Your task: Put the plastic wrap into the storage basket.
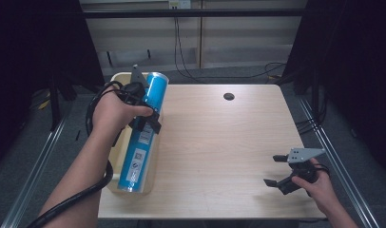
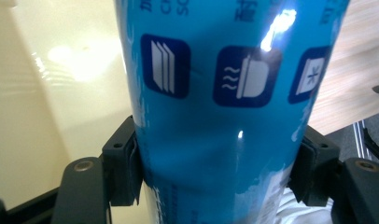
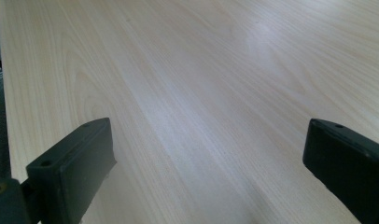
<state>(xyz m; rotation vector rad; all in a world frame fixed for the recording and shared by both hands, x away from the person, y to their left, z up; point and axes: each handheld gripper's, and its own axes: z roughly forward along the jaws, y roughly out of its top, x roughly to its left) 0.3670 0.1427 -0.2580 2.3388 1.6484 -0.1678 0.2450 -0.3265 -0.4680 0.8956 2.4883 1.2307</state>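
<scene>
The blue tube [image 1: 142, 128] lies lengthwise over the cream tray [image 1: 116, 78] at the left edge of the desk [image 1: 219, 142], its far end raised toward the tray's back rim and its near end low by the tray's front wall. The left tool [image 1: 150, 119] pinches the tube across its middle; in the left gripper view both black pads [image 2: 127, 168] press flat against the glossy blue wrap, one on each side, with the tray's pale floor showing behind the tube. The hand grips the tool from the tray's outer side, cable looping round the forearm.

The right tool [image 1: 276, 170] sits well apart from the tray, near the desk's front right corner, its jaws spread with nothing between them; its own view looks along bare wood.

As I read it, the step in hand is moving the tube with respect to the tray. Whether it is being lifted out or laid in I cannot tell. Either way, the next move calls for keeping the pinch firm on a slick, round body, and holding the long tube level enough that neither end catches the tray's rim.
</scene>
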